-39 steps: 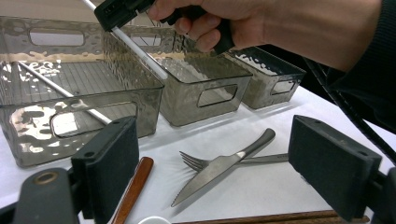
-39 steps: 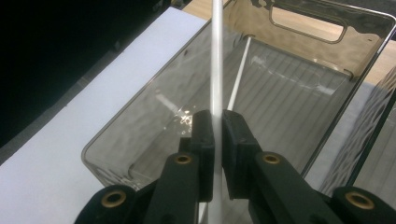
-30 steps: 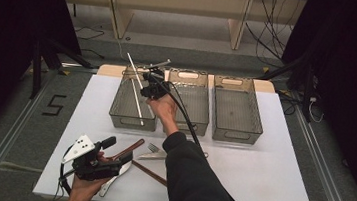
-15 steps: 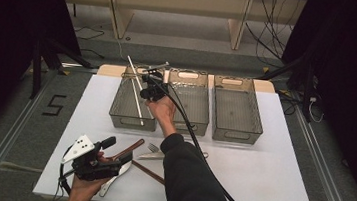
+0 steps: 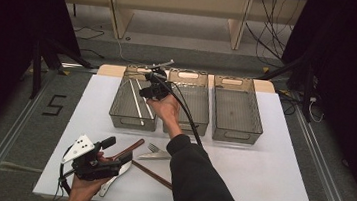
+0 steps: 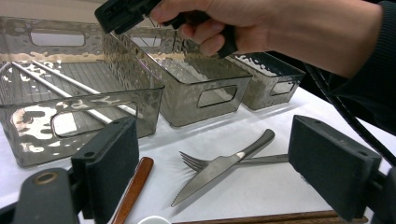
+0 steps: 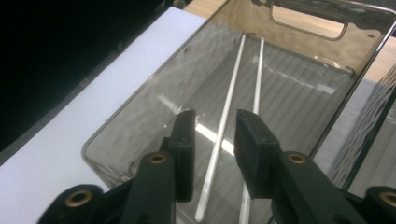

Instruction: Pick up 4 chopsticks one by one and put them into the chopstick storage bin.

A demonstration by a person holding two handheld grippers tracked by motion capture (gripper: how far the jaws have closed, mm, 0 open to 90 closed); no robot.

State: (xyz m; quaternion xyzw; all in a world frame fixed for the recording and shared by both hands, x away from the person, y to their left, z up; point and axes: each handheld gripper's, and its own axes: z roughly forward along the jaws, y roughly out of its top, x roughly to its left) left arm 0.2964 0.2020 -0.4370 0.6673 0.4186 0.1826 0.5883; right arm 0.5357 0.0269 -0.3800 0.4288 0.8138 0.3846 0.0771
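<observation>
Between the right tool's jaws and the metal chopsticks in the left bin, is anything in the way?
No. In the right gripper view the right tool hangs open above the two chopsticks on the bin floor, the stretch bare.

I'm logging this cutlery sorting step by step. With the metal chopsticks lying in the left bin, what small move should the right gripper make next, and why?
Probably lift the right gripper clear of the left bin. Its jaws have just been opening, nothing sits between them, and both metal chopsticks lie on the bin's floor. The fork and knife wait on the table.

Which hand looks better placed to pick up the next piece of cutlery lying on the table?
Left. The left gripper hovers open right beside the fork and knife, while the right gripper is over the far left bin.
</observation>
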